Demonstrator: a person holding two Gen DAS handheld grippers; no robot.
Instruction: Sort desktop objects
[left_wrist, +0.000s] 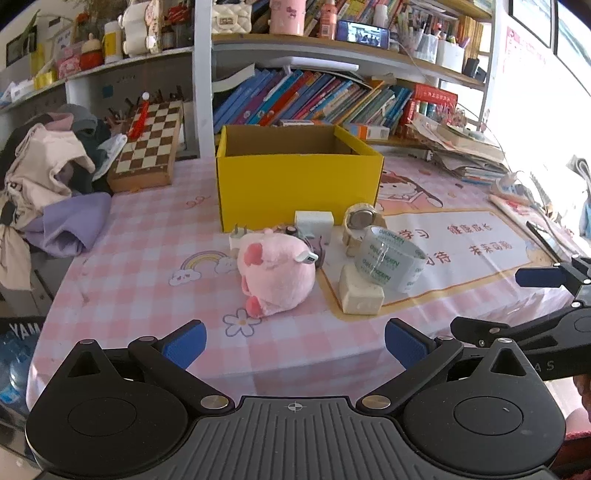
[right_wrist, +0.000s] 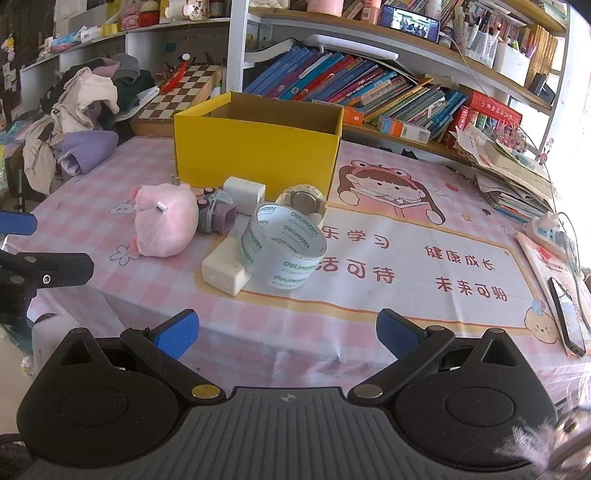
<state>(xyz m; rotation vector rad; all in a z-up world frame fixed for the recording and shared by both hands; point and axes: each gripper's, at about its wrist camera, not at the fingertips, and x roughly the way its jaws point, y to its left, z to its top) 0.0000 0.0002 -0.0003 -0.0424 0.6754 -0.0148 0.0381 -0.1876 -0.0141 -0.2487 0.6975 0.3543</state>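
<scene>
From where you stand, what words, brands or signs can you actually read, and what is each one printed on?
"deliPIZEN", as best it reads, repeated around the tape roll.
"乐学习", "健康成长", "活可待", "未来可期": red characters on the tablecloth; the left end of two lines is hidden by the tape.
"YAM", cut off at the picture's edge, on a dark object beside the table.
Book spines and the red box: too small and blurred to read.
</scene>
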